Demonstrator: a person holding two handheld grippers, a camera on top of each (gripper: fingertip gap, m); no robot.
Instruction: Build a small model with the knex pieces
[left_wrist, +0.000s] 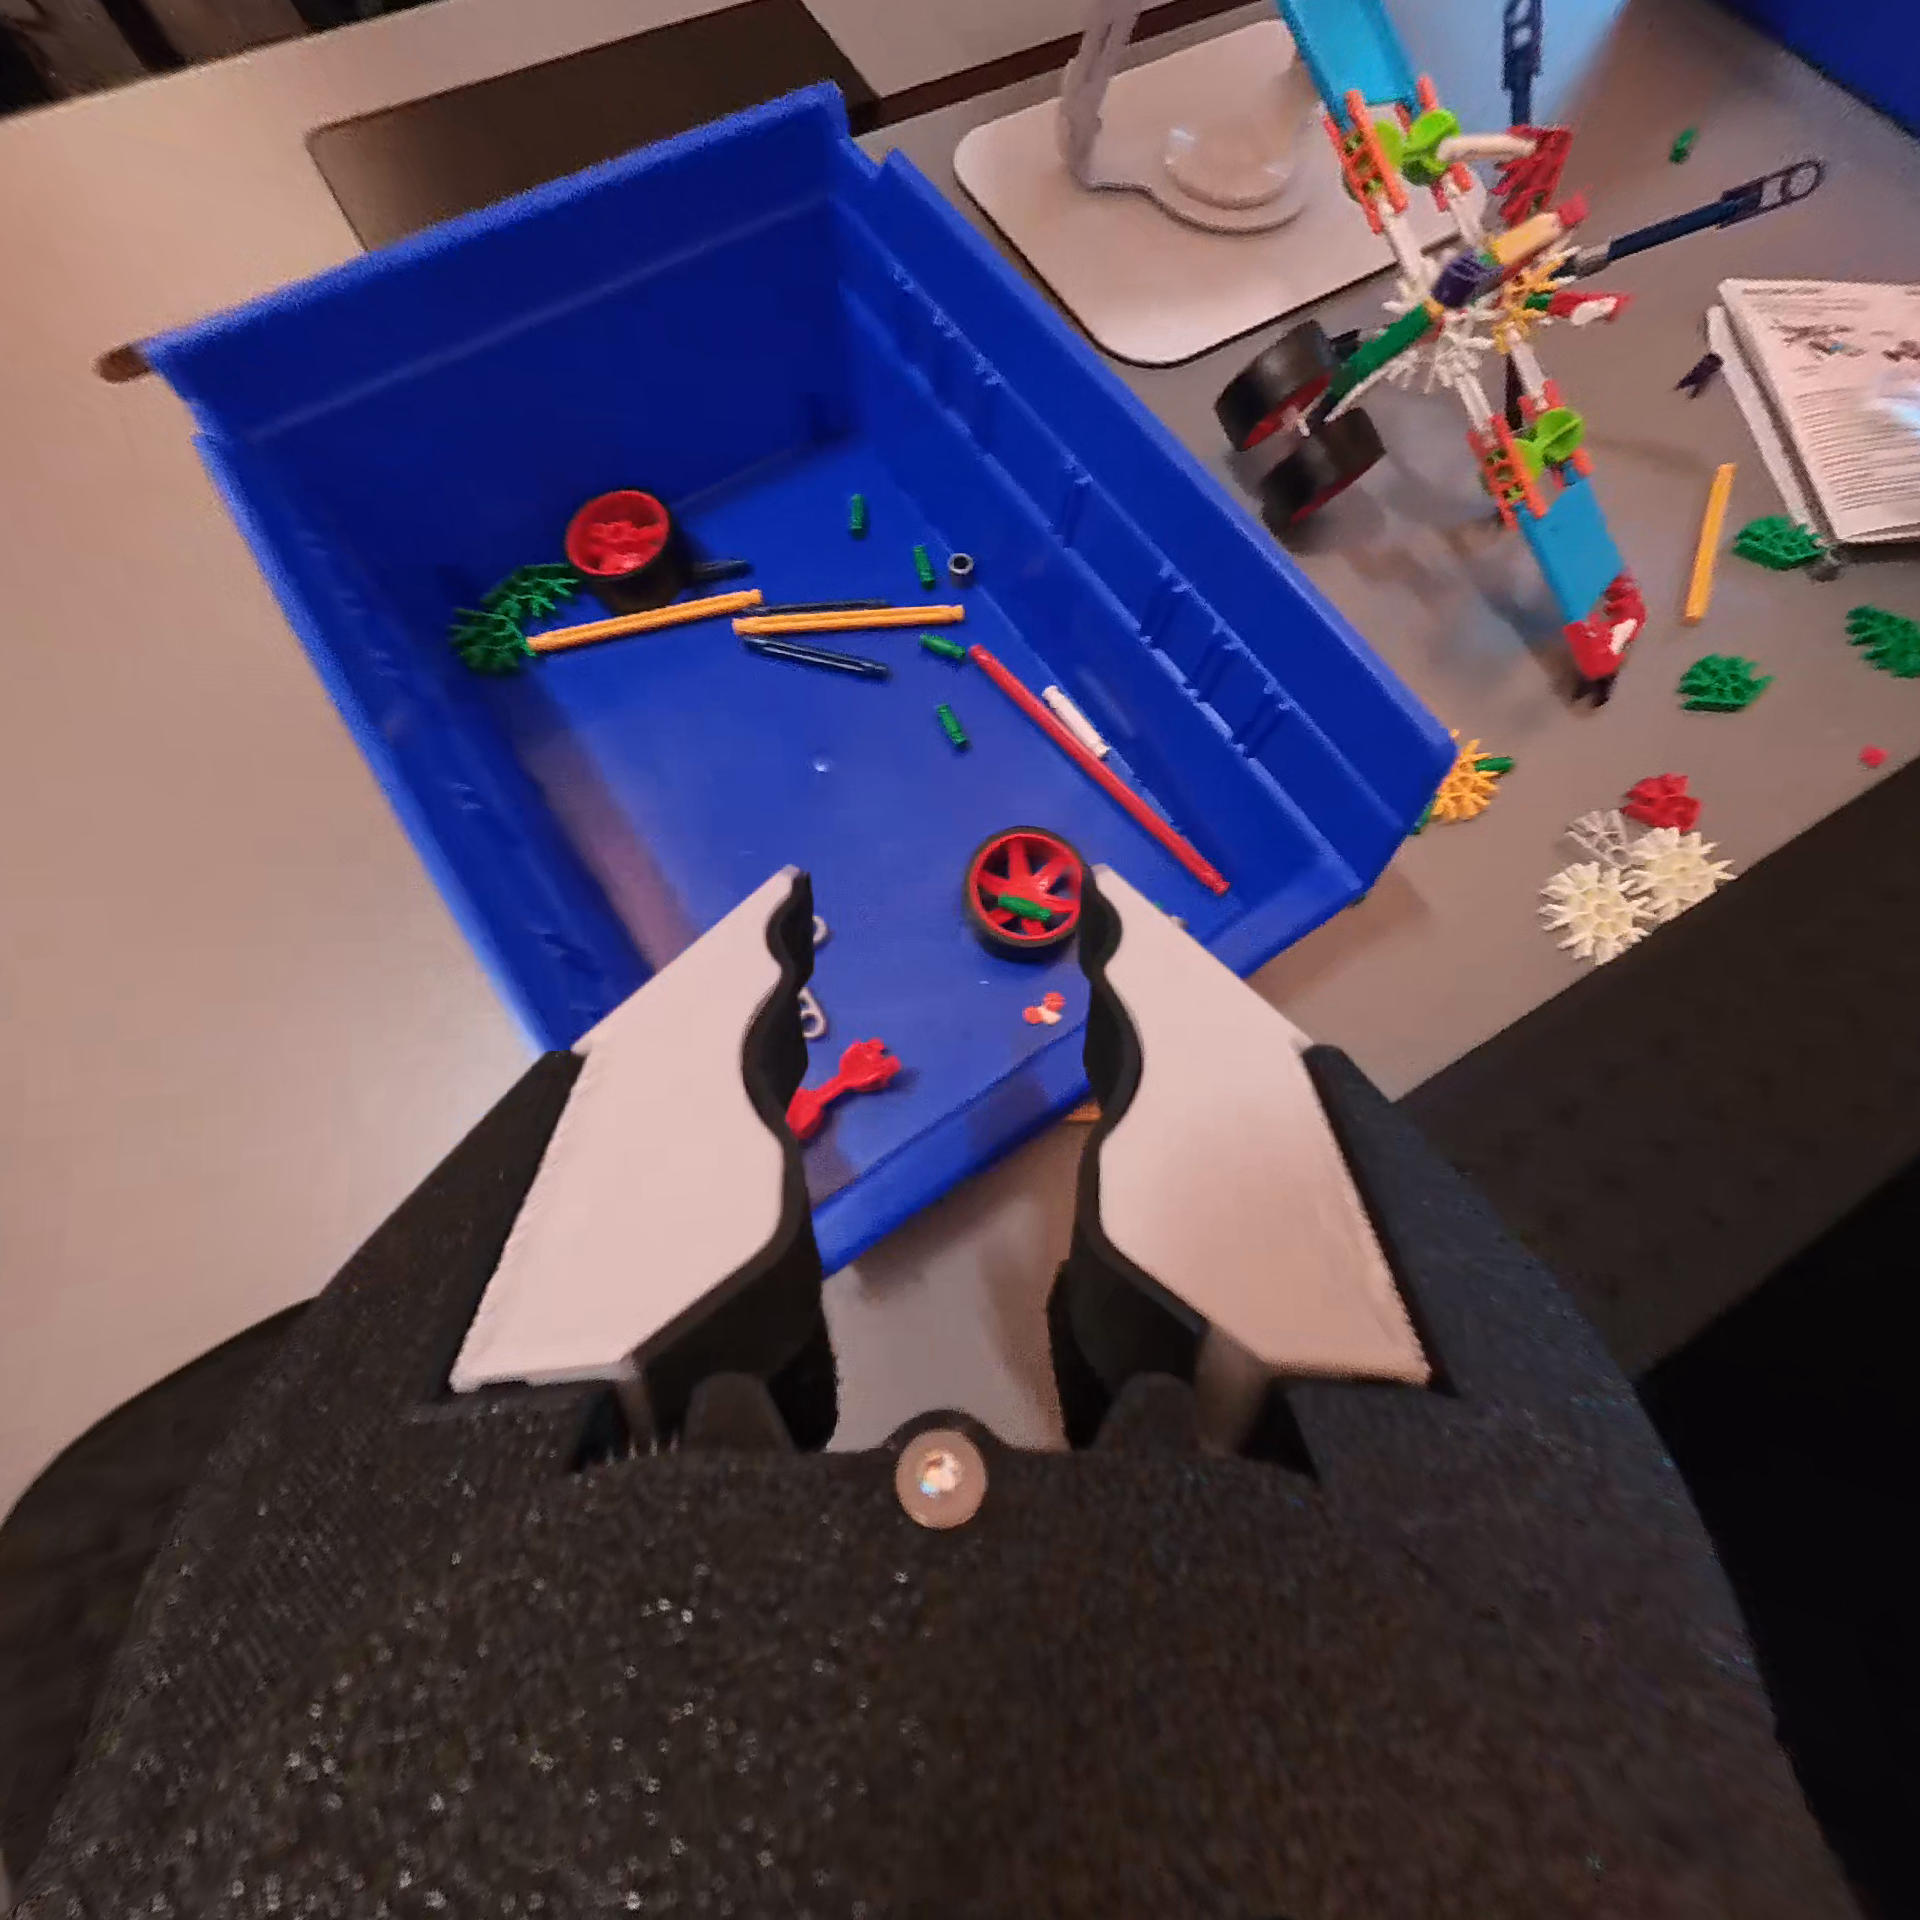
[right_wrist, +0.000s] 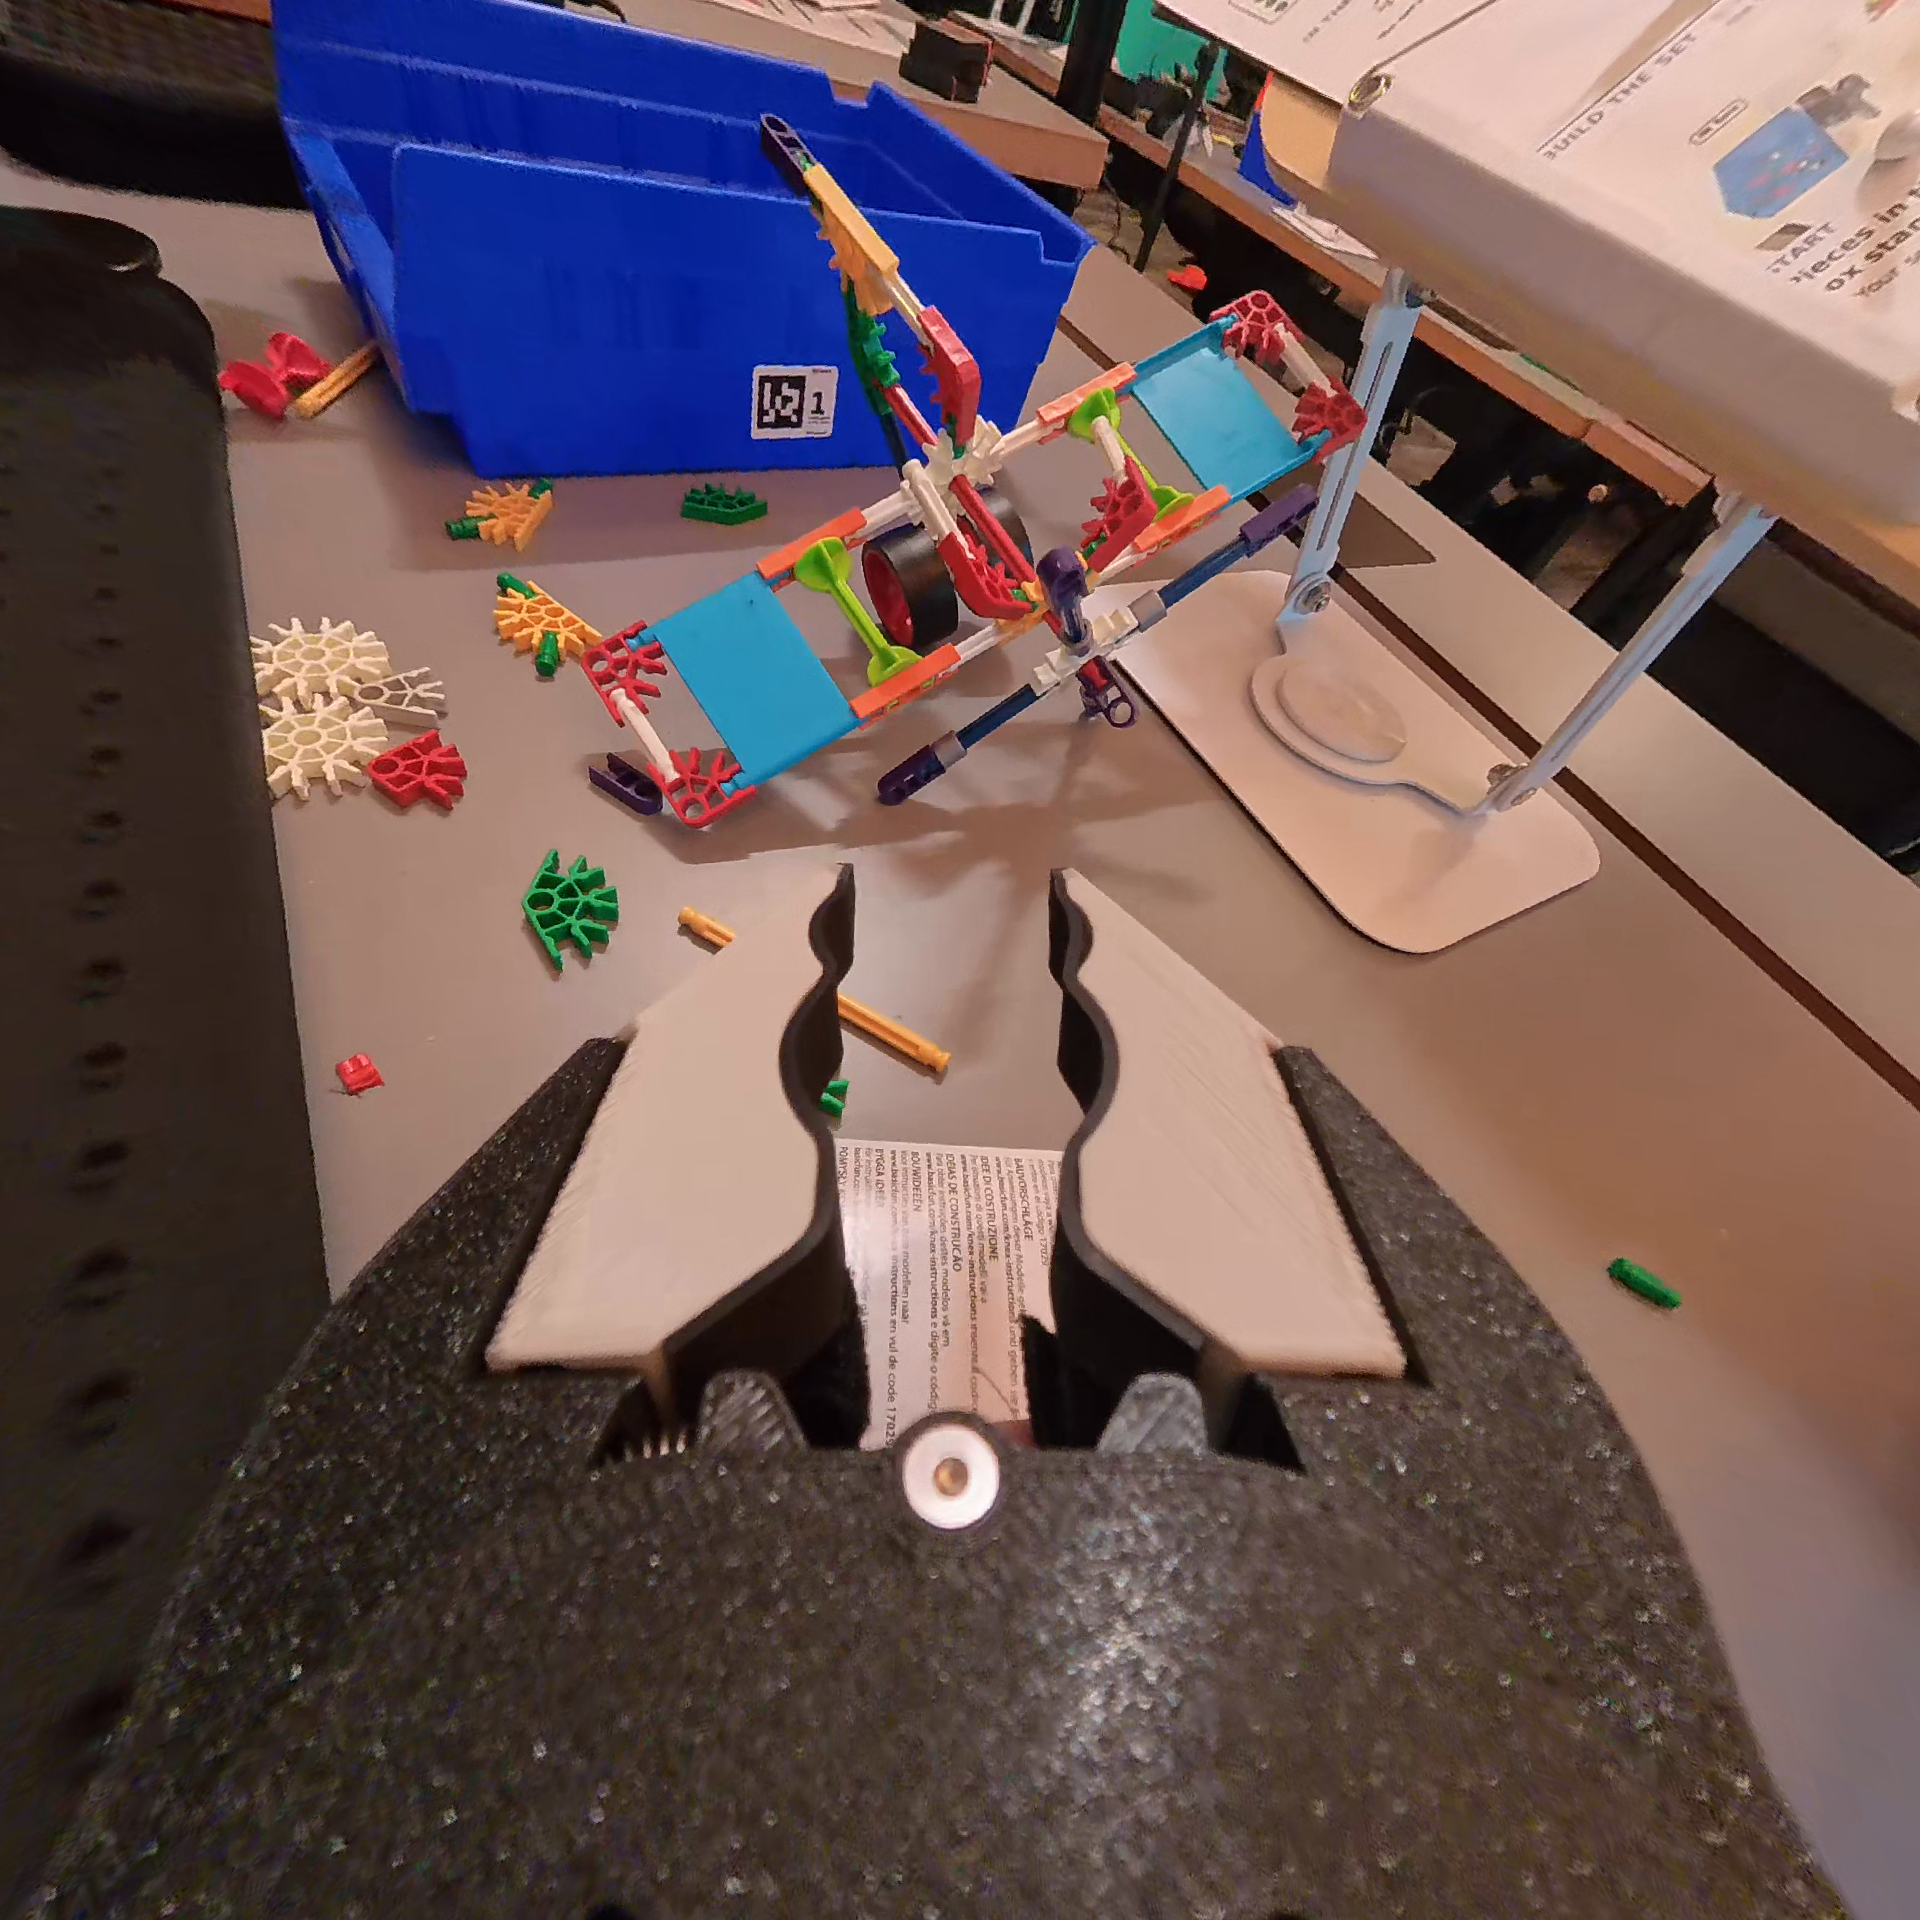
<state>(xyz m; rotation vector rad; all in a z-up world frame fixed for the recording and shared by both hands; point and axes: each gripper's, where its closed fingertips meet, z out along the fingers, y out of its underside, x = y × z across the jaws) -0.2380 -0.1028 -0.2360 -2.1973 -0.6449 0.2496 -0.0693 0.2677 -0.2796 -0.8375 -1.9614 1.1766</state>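
My left gripper (left_wrist: 943, 885) is open and empty, held above the near end of a blue bin (left_wrist: 343, 343). In the bin lie a red spoked wheel (left_wrist: 1024, 891) by my right fingertip, a second red wheel (left_wrist: 621, 544), orange rods (left_wrist: 847, 620), a red rod (left_wrist: 1099, 771) and a small red connector (left_wrist: 844, 1081). My right gripper (right_wrist: 951, 883) is open and empty above the grey table, facing a colourful rod-and-connector model (right_wrist: 935, 540) with blue panels and black wheels. An orange rod (right_wrist: 894, 1031) lies just below its left finger. The model also shows in the left wrist view (left_wrist: 1455, 343).
Loose white (right_wrist: 312, 707), red (right_wrist: 418, 769), green (right_wrist: 569, 902) and orange (right_wrist: 540, 615) connectors lie left of the model. A white stand (right_wrist: 1455, 862) carrying a printed sheet rises at the right. A printed booklet (left_wrist: 1839, 405) lies beyond the model. A dark perforated surface (right_wrist: 104, 935) borders the left. The gap from one gripper's tips to the other's is roughly 40 cm. The right gripper is farther from the red spoked wheel (left_wrist: 1024, 891), some 35 cm, than the left, some 11 cm.
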